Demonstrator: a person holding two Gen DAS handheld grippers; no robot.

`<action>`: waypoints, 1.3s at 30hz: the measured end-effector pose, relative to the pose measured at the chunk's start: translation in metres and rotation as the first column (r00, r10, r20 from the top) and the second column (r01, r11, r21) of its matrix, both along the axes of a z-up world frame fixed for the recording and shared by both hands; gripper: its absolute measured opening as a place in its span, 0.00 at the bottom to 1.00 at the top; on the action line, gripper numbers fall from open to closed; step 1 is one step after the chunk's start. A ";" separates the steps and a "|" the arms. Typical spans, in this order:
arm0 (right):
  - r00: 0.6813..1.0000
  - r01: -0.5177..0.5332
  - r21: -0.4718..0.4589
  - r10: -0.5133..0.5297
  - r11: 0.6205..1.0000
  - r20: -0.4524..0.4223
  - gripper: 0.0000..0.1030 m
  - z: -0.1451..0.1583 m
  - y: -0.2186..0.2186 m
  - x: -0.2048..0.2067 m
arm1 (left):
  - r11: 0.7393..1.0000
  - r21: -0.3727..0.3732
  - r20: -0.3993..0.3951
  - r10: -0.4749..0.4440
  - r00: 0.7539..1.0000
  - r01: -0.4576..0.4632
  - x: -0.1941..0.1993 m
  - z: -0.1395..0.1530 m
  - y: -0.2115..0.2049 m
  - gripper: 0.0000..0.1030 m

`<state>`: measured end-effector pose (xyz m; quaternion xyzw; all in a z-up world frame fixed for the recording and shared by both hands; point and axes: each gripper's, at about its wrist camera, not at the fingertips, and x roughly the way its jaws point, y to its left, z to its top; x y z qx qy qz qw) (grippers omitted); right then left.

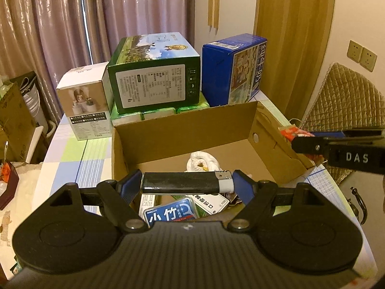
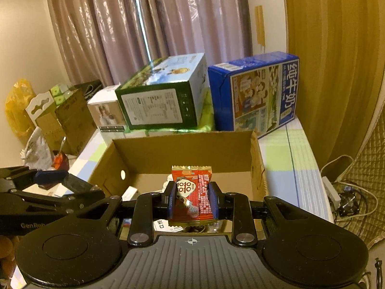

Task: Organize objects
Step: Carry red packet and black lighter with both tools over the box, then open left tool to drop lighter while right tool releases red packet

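My left gripper (image 1: pixel 187 182) is shut on a black lighter (image 1: pixel 185 182) with a silver and white head, held crosswise above the near edge of an open cardboard box (image 1: pixel 182 130). Inside the box lie a white crumpled cloth (image 1: pixel 204 162), a blue packet (image 1: pixel 172 210) and small cards. My right gripper (image 2: pixel 192 200) is shut on a red snack packet (image 2: pixel 192 192), held over the same cardboard box (image 2: pixel 187 151). In the left wrist view the right gripper (image 1: pixel 300 142) enters from the right, over the box's right wall, with the red packet (image 1: pixel 292 131) at its tip.
Behind the box stand a white carton (image 1: pixel 83 98), a green carton (image 1: pixel 154 72) on green packs, and a blue milk carton (image 1: pixel 234 68). Curtains hang behind them. A quilted chair (image 1: pixel 346 106) is at the right; cartons and bags (image 2: pixel 48 118) crowd the left.
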<state>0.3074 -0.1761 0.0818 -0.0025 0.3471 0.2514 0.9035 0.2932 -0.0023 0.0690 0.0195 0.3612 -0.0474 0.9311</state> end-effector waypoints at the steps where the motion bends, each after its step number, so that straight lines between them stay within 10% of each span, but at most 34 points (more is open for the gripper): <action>1: 1.000 0.001 -0.001 -0.001 1.000 -0.005 0.25 -0.002 0.000 0.003 | 1.000 -0.002 -0.002 0.001 1.000 -0.001 0.003 -0.001 0.001 0.76; 16: 0.997 0.044 0.014 -0.043 0.999 -0.063 0.25 -0.020 -0.005 0.040 | 0.999 -0.032 -0.053 0.012 0.999 -0.014 0.074 -0.030 0.004 0.79; 39: 0.997 0.037 0.046 -0.034 0.998 -0.067 0.25 -0.018 0.001 0.040 | 0.999 -0.029 -0.041 0.014 0.999 -0.015 0.058 -0.025 0.017 0.80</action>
